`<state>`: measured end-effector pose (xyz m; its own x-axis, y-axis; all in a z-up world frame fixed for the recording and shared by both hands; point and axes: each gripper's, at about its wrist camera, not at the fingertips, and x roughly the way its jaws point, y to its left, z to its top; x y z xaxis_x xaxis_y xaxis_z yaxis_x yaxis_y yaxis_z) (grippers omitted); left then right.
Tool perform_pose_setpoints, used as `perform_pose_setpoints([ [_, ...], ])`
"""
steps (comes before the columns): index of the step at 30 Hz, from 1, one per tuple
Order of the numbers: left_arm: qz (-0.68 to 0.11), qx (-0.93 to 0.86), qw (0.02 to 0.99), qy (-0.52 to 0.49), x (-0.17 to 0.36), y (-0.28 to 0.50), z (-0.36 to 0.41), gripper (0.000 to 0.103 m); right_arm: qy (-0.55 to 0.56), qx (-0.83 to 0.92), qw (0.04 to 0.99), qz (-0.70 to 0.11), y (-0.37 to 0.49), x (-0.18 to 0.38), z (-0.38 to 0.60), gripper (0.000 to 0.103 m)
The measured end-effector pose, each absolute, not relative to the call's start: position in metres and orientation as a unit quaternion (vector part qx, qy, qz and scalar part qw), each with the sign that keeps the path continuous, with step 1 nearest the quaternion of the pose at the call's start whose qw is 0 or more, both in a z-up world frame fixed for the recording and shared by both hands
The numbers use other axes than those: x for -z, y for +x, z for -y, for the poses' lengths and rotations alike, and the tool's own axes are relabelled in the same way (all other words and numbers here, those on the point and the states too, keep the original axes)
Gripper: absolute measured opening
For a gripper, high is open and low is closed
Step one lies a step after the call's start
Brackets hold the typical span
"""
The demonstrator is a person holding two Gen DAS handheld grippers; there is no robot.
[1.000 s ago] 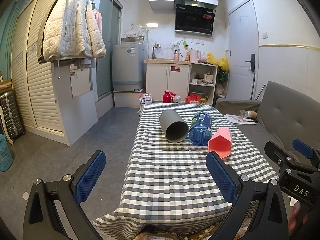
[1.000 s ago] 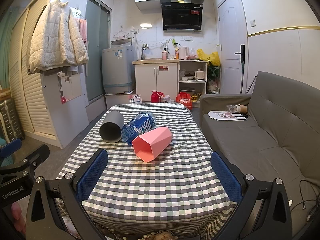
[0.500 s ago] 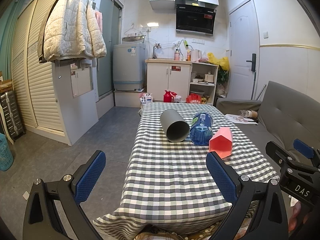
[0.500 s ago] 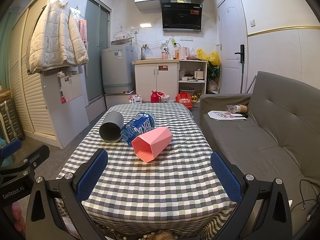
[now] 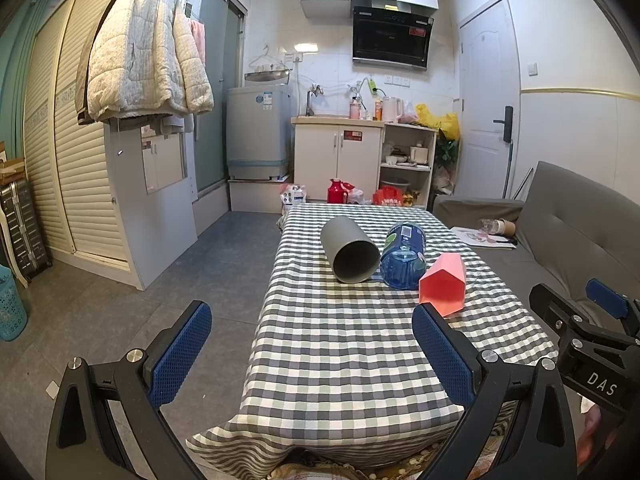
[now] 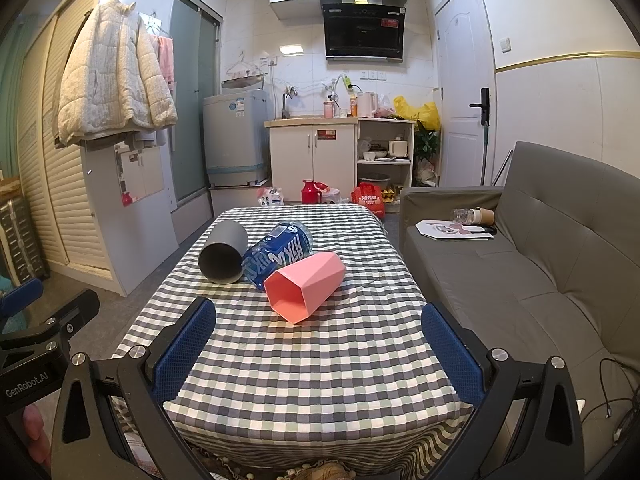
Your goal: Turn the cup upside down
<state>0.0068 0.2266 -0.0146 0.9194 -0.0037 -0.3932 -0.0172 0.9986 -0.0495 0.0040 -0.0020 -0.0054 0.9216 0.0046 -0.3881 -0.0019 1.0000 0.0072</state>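
Note:
Three cups lie on their sides in a row on the checked tablecloth (image 5: pixel 340 344): a grey cup (image 5: pixel 349 249), a blue printed cup (image 5: pixel 403 255) and a pink faceted cup (image 5: pixel 444 283), mouths toward me. They also show in the right wrist view: the grey cup (image 6: pixel 224 256), the blue cup (image 6: pixel 276 254), the pink cup (image 6: pixel 306 286). My left gripper (image 5: pixel 312 352) is open and empty, short of the table's near edge. My right gripper (image 6: pixel 318 350) is open and empty over the near part of the table.
A grey sofa (image 6: pixel 540 272) runs along the table's right side, with papers and a paper cup on it. Kitchen cabinets (image 6: pixel 316 160), a washing machine (image 6: pixel 236 140) and floor clutter stand beyond the far end. Bare floor (image 5: pixel 132 304) lies to the left.

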Motion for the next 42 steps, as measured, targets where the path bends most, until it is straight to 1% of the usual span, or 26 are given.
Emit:
perform_pose_setpoints([
  [8, -0.204, -0.009, 0.978, -0.034, 0.015, 0.006, -0.233, 0.103, -0.002, -0.002, 0.98, -0.199, 0.007, 0.011, -0.005, 0.103],
  [9, -0.208, -0.011, 0.977, -0.035, 0.024, 0.014, -0.238, 0.103, -0.006, -0.004, 0.979, -0.202, 0.012, 0.013, -0.011, 0.103],
  [15, -0.255, -0.027, 0.966, -0.019, 0.026, 0.043, -0.255, 0.103, -0.025, -0.034, 0.974, -0.221, 0.032, 0.006, -0.032, 0.103],
  [23, -0.287, -0.056, 0.956, -0.019, 0.018, 0.106, -0.3, 0.103, -0.039, -0.079, 0.963, -0.254, 0.12, -0.008, -0.081, 0.103],
  [30, -0.316, -0.084, 0.945, -0.025, 0.036, 0.164, -0.341, 0.103, -0.055, -0.104, 0.947, -0.3, 0.205, 0.017, -0.123, 0.103],
  [31, -0.322, -0.087, 0.942, -0.028, 0.04, 0.171, -0.344, 0.103, -0.057, -0.107, 0.944, -0.305, 0.213, 0.022, -0.128, 0.102],
  [33, -0.33, -0.088, 0.939, -0.035, 0.048, 0.181, -0.349, 0.103, -0.065, -0.114, 0.939, -0.318, 0.232, 0.032, -0.137, 0.097],
  [37, -0.345, -0.086, 0.934, -0.044, 0.061, 0.198, -0.357, 0.103, -0.086, -0.119, 0.929, -0.339, 0.255, 0.052, -0.15, 0.09],
  [38, -0.347, -0.085, 0.933, -0.045, 0.063, 0.2, -0.357, 0.103, -0.086, -0.118, 0.928, -0.343, 0.26, 0.055, -0.151, 0.087],
  [42, -0.355, -0.079, 0.93, -0.05, 0.07, 0.203, -0.358, 0.103, -0.103, -0.11, 0.925, -0.35, 0.27, 0.067, -0.157, 0.086],
])
